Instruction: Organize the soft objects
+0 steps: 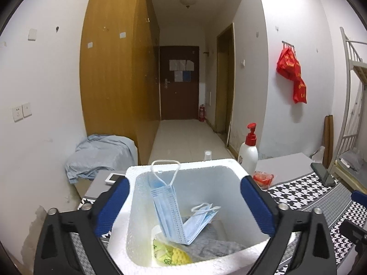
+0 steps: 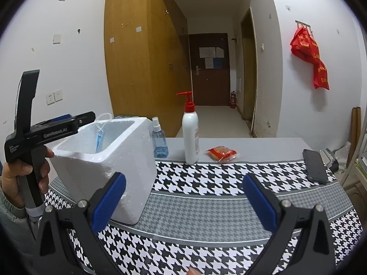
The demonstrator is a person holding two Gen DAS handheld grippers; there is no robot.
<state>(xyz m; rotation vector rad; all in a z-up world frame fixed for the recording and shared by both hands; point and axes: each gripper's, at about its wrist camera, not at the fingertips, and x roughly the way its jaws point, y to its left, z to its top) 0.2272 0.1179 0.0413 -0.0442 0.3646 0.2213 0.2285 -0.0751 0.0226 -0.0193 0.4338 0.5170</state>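
Left wrist view: left gripper (image 1: 184, 204) poised over the white foam box (image 1: 231, 162), fingers (image 1: 114, 206) spread wide, nothing between the pads. Blue face masks (image 1: 170, 215) loose inside the box, one standing on end against the 11 o'clock wall with its ear loop draped over the rim, others slumped at centre. Under them a grey cloth (image 1: 215, 245) and a yellow packet (image 1: 169, 254) at 6 o'clock on the box floor. Right wrist view: right gripper (image 2: 183, 197) low above the houndstooth counter (image 2: 206, 183), fingers (image 2: 110, 199) parted wide, gripping nothing. Foam box at 10 o'clock, held-out left gripper beside it at 9. Blue spray bottle (image 2: 159, 142), white pump bottle (image 2: 190, 135) and red packet (image 2: 221, 153) lined up around 12 o'clock, dark phone (image 2: 314, 166) at 2.
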